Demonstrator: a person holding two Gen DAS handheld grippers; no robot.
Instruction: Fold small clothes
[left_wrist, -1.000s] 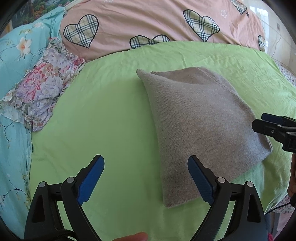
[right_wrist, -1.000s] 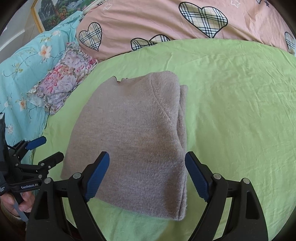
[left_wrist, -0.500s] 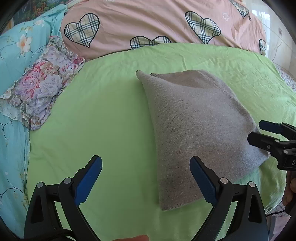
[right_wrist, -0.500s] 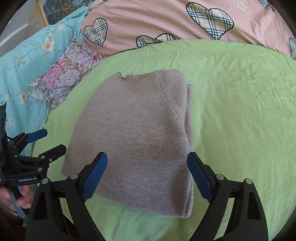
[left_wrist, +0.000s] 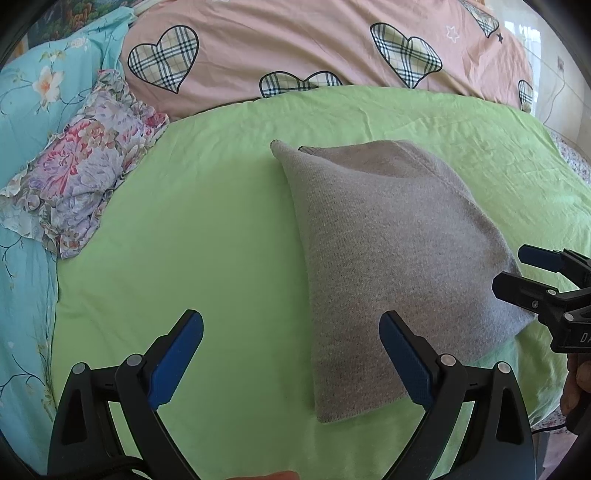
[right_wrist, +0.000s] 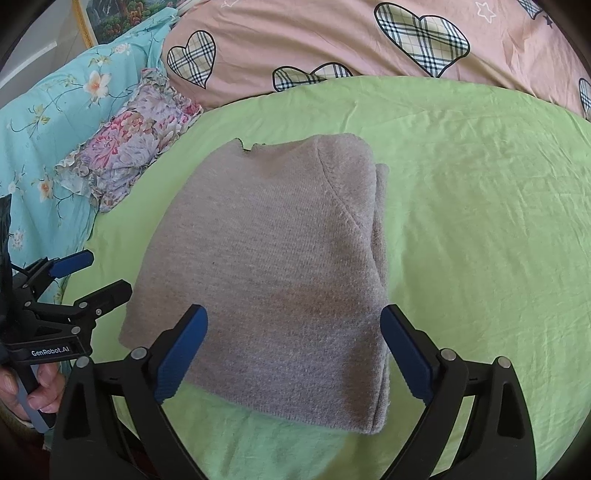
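Folded grey knit sweater (right_wrist: 273, 258) lying flat on green bed sheet (right_wrist: 480, 221), soft, light, limp, best pinched at a near corner; left claw (left_wrist: 291, 363) spread and empty, right claw (right_wrist: 293, 356) just widened, nothing gripped.

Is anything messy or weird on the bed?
Nothing much. The grey sweater lies folded flat on the green sheet. Only small oddities: one far corner pokes up in a point, and under-layers peek out along its right edge. Both grippers are open and hold nothing.
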